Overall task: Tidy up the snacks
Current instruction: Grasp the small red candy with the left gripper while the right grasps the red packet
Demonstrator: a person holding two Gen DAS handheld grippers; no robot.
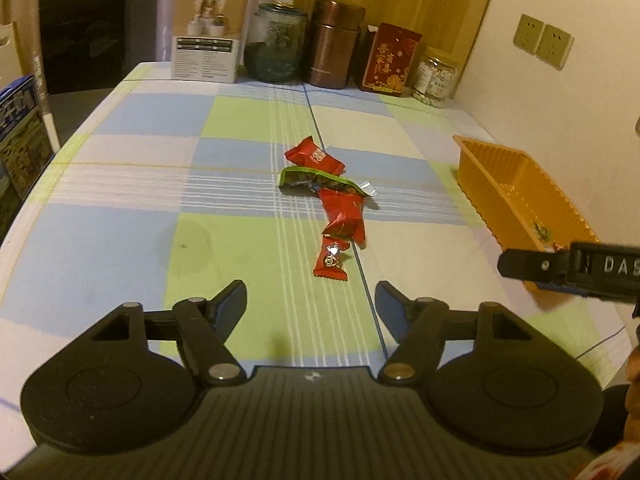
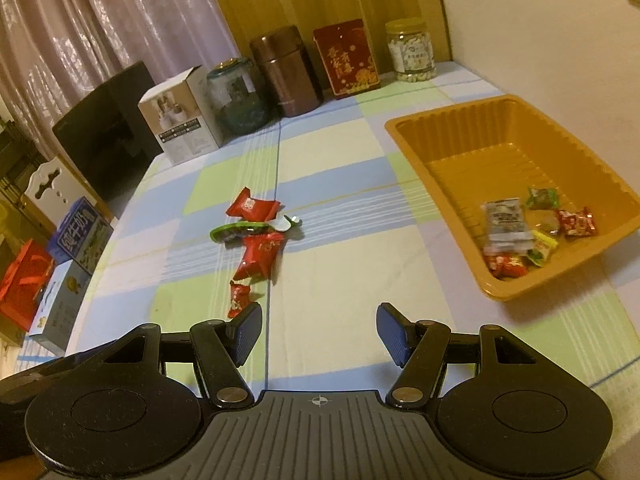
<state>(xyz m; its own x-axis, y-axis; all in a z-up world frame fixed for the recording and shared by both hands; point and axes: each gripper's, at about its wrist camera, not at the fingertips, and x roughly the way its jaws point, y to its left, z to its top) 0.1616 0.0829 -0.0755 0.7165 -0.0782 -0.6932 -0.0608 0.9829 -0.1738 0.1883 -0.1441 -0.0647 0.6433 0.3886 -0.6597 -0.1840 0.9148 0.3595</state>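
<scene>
Meanwhile, both claws are hanging open, holding nothing.
Left claw (image 1: pixel 310 306) and right claw (image 2: pixel 319 332) are hovering over counter snacks (image 1: pixel 334 204); tray (image 2: pixel 500 128) is sitting alongside.

Both the left tongs (image 1: pixel 310 304) and right tongs (image 2: pixel 319 330) gape wide, gripping nothing.
</scene>
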